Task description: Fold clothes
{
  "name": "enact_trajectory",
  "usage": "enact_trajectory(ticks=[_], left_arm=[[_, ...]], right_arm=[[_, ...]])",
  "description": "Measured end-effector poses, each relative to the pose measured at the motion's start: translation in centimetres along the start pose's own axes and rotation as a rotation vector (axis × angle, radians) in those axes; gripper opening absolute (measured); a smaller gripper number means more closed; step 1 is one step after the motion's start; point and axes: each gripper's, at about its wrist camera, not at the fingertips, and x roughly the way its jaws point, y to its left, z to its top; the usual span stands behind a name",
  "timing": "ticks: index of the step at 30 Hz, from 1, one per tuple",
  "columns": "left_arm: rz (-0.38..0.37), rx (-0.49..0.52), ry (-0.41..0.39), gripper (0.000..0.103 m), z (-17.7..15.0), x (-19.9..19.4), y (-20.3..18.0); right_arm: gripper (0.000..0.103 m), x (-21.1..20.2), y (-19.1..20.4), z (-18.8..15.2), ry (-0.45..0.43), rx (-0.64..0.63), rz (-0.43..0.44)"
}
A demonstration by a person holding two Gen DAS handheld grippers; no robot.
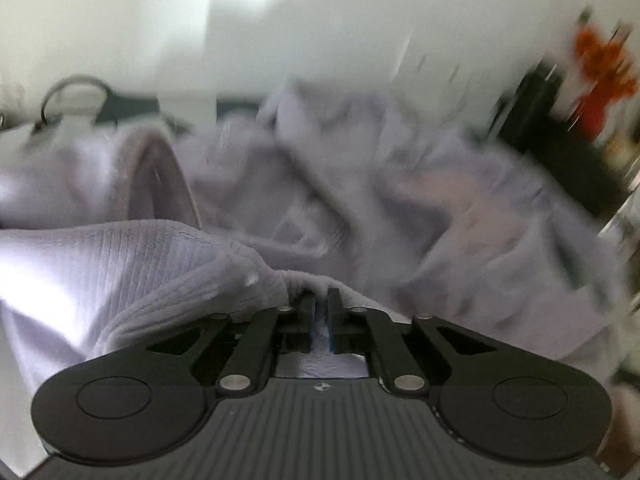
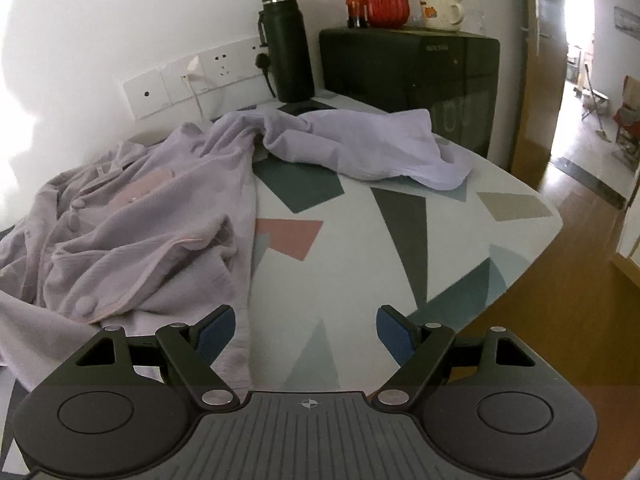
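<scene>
The left gripper [image 1: 322, 304] had its blue-padded fingers [image 1: 332, 320] pinched almost together on a ribbed edge of the lilac fleece garment [image 1: 120, 264], whose cloth draped over the fingers from the 9 o'clock side. The rest of that view was smeared with blur; only more lilac cloth [image 1: 400, 200] toward 12 o'clock could be made out.

The right gripper [image 2: 306, 330] held nothing, its fingers spread wide above the table [image 2: 400, 240], which was covered in a cloth printed with coloured triangles. The lilac buttoned garment [image 2: 140, 232] lay crumpled on the table from 9 to 11 o'clock, its hem just beside the left-hand finger pad [image 2: 218, 330]. A paler lilac piece [image 2: 380, 144] sprawled at 12 to 1 o'clock, touching the first. Behind stood a dark flask [image 2: 286, 48] at 12 o'clock, and a black appliance [image 2: 412, 76] at 1 o'clock carrying a red vase [image 2: 386, 0] and a mug [image 2: 440, 12].
</scene>
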Motion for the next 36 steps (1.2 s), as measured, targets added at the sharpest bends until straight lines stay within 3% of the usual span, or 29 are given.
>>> enact_trajectory(ticks=[3,5,8,10,12,13,14,18,21,24,31,36], left_arm=[[0.027,0.066,0.027,0.022,1.3,2.7,-0.3],[-0.03,0.07,0.029,0.045,1.2,2.3,0.1],[-0.103,0.045,0.015,0.055,0.8,0.3,0.6],[-0.128,0.041,0.008,0.055,0.1,-0.9,0.7],[-0.13,0.032,-0.01,0.041,-0.5,-2.3,0.7],[-0.127,0.022,-0.02,0.025,-0.9,-3.0,0.7],[-0.123,0.012,-0.03,0.022,-1.3,-3.7,0.7],[-0.124,-0.025,-0.021,0.022,-2.7,-4.2,1.4],[0.006,-0.03,-0.023,0.022,-3.1,-3.3,2.2],[0.085,-0.003,-0.024,0.022,-3.3,-2.8,2.3],[0.114,0.087,-0.044,0.024,-3.6,-2.2,1.5],[0.089,0.012,-0.079,0.027,-2.5,-1.6,2.0]], right_arm=[[0.076,-0.5,0.2,-0.7,0.014,-0.02,0.012],[0.076,-0.8,0.4,-1.5,0.029,-0.037,0.016],[0.076,-1.1,0.5,-2.5,0.044,-0.051,0.02],[0.076,-1.4,0.6,-2.9,0.05,-0.051,0.024],[0.076,-1.7,0.6,-3.0,0.051,-0.047,0.032],[0.076,-1.8,0.6,-3.0,0.049,-0.047,0.034],[0.076,-1.9,0.6,-3.0,0.045,-0.048,0.035],[0.076,-1.9,0.8,-3.1,0.044,-0.048,0.04],[0.076,-1.7,1.0,-3.1,0.057,-0.047,0.045],[0.076,-1.7,1.3,-3.1,0.061,-0.056,0.047],[0.077,-1.7,0.9,-3.3,0.07,-0.045,0.036],[0.077,-1.7,1.0,-3.3,0.075,-0.048,0.043]])
